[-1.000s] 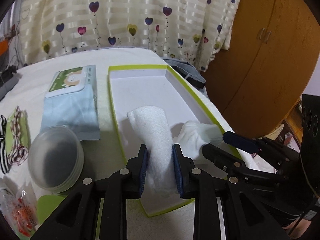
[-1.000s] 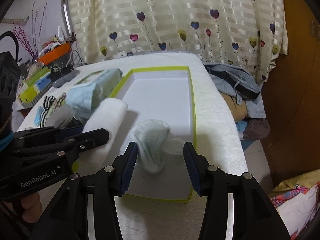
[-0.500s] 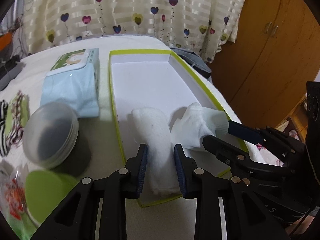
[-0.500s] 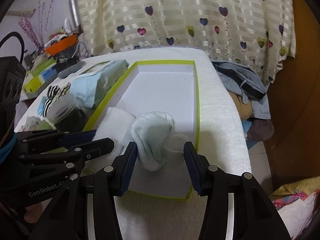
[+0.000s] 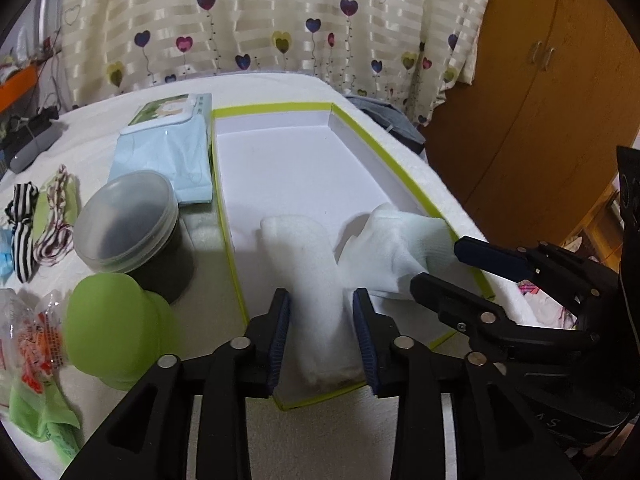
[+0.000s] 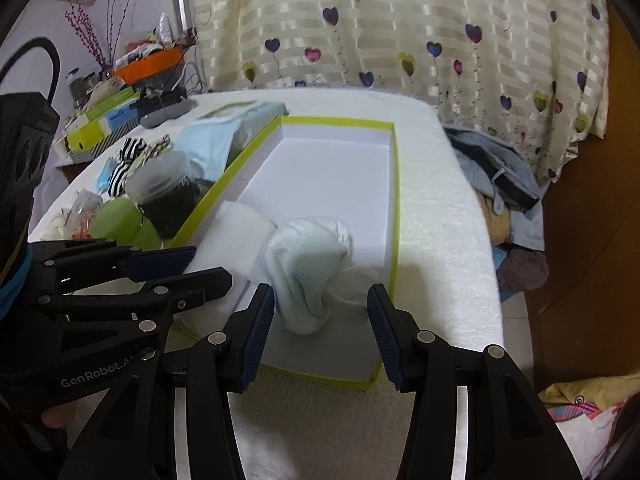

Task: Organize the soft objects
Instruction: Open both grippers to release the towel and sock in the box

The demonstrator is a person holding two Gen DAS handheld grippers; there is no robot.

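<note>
White towelling covers the table (image 5: pixel 400 432); the left gripper (image 5: pixel 323 328), jaws just easing apart, straddles the rolled towel (image 5: pixel 308 264) in the box's (image 5: pixel 280 110) near end and should back straight out; the right gripper (image 6: pixel 321 330), held wide, brackets the sock (image 6: pixel 308 268) and should close squarely.
</note>
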